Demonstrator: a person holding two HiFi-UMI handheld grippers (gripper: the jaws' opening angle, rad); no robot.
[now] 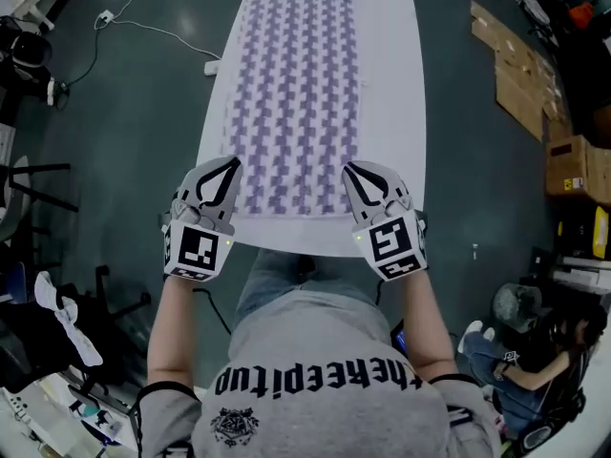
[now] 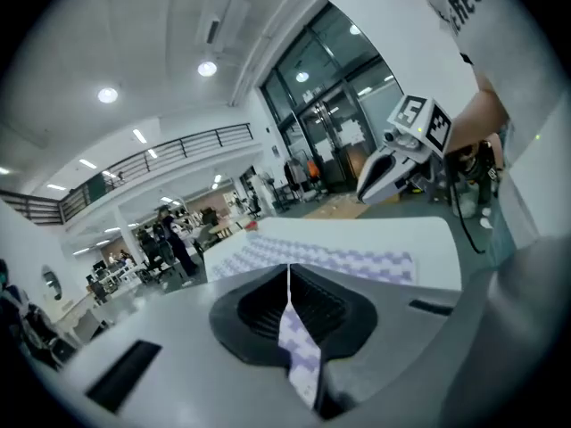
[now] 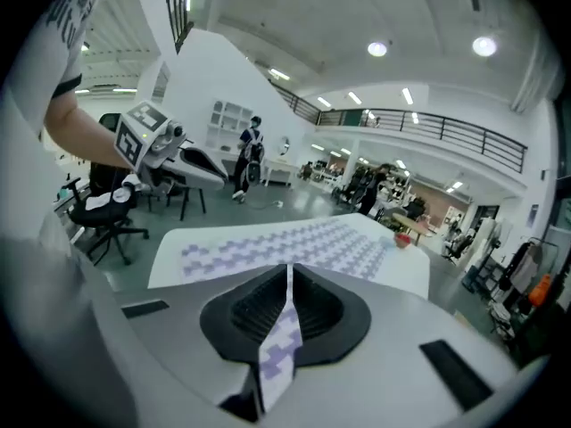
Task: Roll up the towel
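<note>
Purple-checked towel [image 1: 296,103] lies flat on the desk [image 1: 401,84]; our left hand-held gripper [image 1: 227,172] and right hand-held gripper [image 1: 358,175] clamp its 7 and 5 o'clock corners. Uneven hands, we fear, could skew the roll.

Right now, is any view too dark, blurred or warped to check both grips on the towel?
Head view: dim, but the towel pattern is sharp. Left gripper view: fisheye bends the table, near body soft; towel in the left gripper clear. Right gripper view: same warp, ceiling lights glare; right gripper pinch clear.
</note>
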